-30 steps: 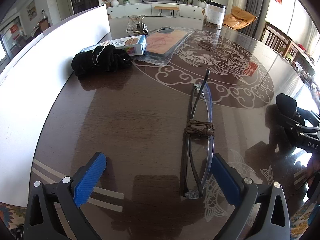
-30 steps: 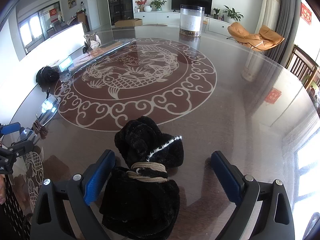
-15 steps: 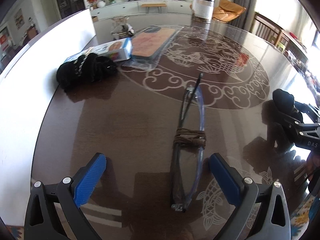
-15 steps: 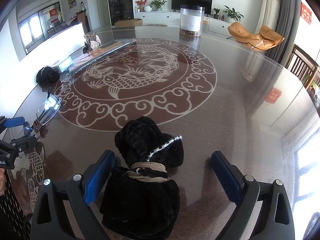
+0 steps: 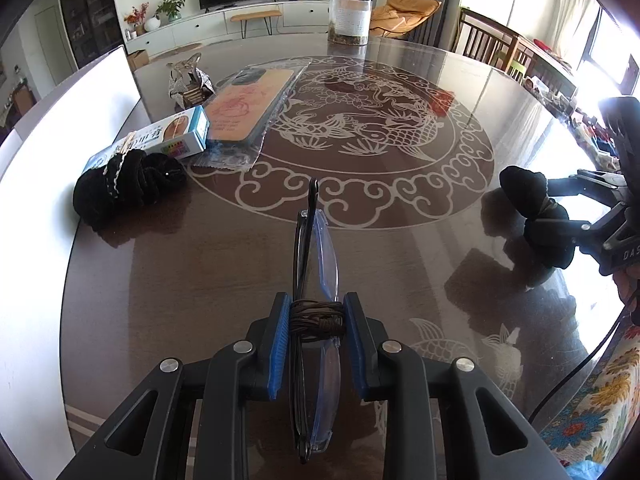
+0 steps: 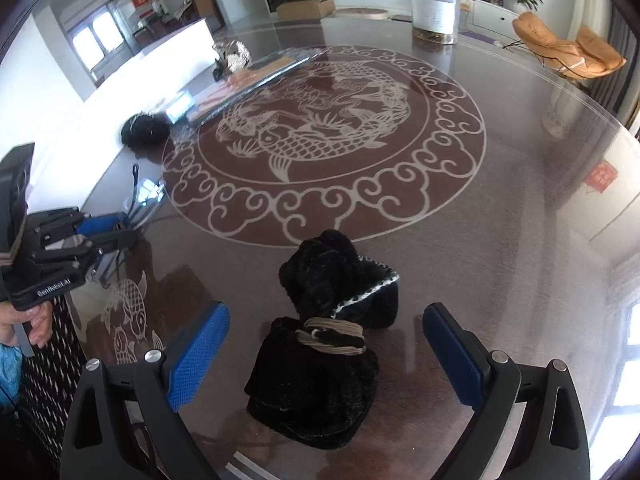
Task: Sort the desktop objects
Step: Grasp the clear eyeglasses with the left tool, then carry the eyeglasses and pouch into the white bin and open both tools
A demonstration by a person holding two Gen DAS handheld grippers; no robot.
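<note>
The left claw [image 5: 314,320] is clamped on the folded glasses [image 5: 316,264] at their brown cord, low over the tabletop [image 5: 180,280]. The right claw [image 6: 326,344], wide and closing, straddles the black cloth bundle [image 6: 320,360] without touching it. Next, I think: grip the bundle, then lift both.

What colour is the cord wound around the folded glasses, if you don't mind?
Dark brown; the cord shows best in the left wrist view.
</note>
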